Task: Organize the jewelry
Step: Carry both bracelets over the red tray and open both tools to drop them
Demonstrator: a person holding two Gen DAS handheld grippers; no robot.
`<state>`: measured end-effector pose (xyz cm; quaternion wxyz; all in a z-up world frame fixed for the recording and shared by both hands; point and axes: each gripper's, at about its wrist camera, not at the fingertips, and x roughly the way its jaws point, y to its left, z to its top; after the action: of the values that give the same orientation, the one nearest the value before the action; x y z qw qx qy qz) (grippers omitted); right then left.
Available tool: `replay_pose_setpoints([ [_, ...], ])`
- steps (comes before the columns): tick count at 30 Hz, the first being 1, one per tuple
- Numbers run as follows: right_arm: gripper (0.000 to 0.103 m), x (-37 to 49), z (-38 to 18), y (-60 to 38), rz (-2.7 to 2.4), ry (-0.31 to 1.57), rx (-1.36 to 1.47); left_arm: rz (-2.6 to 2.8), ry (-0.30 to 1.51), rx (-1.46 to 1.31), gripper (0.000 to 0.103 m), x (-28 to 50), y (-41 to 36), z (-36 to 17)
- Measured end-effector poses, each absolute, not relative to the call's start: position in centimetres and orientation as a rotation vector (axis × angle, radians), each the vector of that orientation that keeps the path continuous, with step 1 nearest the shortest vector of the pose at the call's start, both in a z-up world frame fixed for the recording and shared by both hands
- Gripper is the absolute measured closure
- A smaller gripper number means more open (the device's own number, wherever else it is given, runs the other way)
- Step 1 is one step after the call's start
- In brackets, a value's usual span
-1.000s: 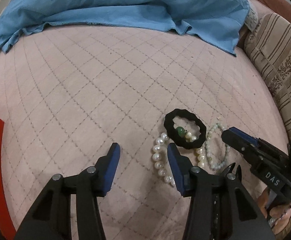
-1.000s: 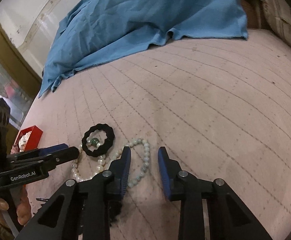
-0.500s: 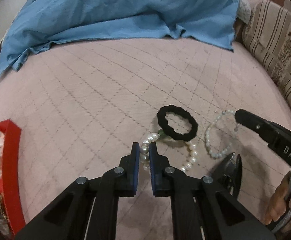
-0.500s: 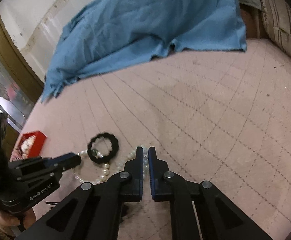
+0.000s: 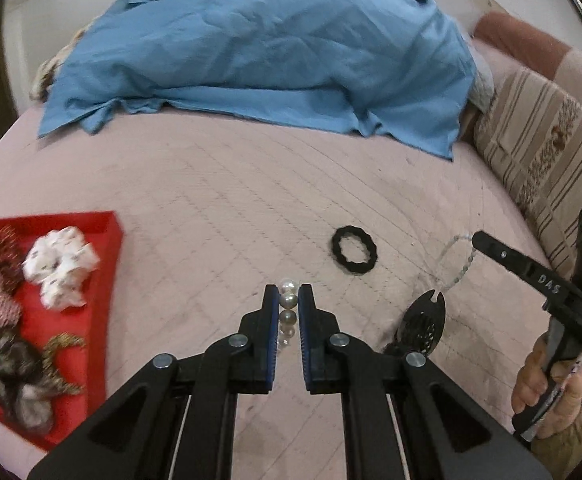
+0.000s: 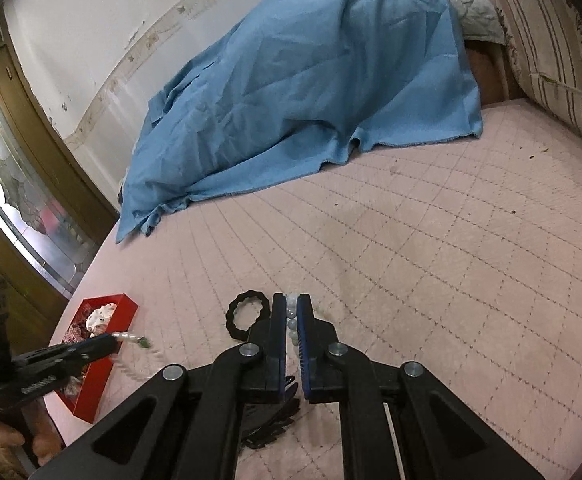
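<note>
My left gripper (image 5: 289, 300) is shut on a white pearl bracelet (image 5: 288, 300), lifted above the pink quilted bed; from the right wrist view its pearls hang from the tip (image 6: 131, 338). My right gripper (image 6: 292, 308) is shut on a pale green bead bracelet (image 6: 292, 312), which dangles below its tip in the left wrist view (image 5: 457, 260). A black scrunchie (image 5: 354, 254) lies on the bed between the two grippers, also in the right wrist view (image 6: 247, 314). A red tray (image 5: 105, 236) holding several scrunchies sits at the left.
A black hair claw clip (image 5: 421, 326) lies on the bed near my right gripper. A blue sheet (image 5: 259, 52) is heaped at the far side. A striped cushion (image 5: 543, 160) stands at the right. A door with patterned glass (image 6: 19, 200) is at the left.
Both grippers closed on their bracelets and lifted them off the bed. The black scrunchie stayed on the bed. The left view now shows the red tray fully.
</note>
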<state>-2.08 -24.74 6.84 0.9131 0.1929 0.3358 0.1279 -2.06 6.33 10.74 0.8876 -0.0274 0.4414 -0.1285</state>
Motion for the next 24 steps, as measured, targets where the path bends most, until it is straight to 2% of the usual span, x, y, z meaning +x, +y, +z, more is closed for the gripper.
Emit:
replay_pose_setpoints([
  [14, 0.097, -5.2, 9.3, -21.2, 0.175, 0.648, 0.264, -0.122, 0.825, -0.11, 0.094, -5.6, 17.5, 13.9],
  [24, 0.097, -6.5, 12.2, -12.8, 0.25, 0.667, 0.117, -0.054, 0.805, -0.123, 0.094, -6.6, 24.4, 13.4],
])
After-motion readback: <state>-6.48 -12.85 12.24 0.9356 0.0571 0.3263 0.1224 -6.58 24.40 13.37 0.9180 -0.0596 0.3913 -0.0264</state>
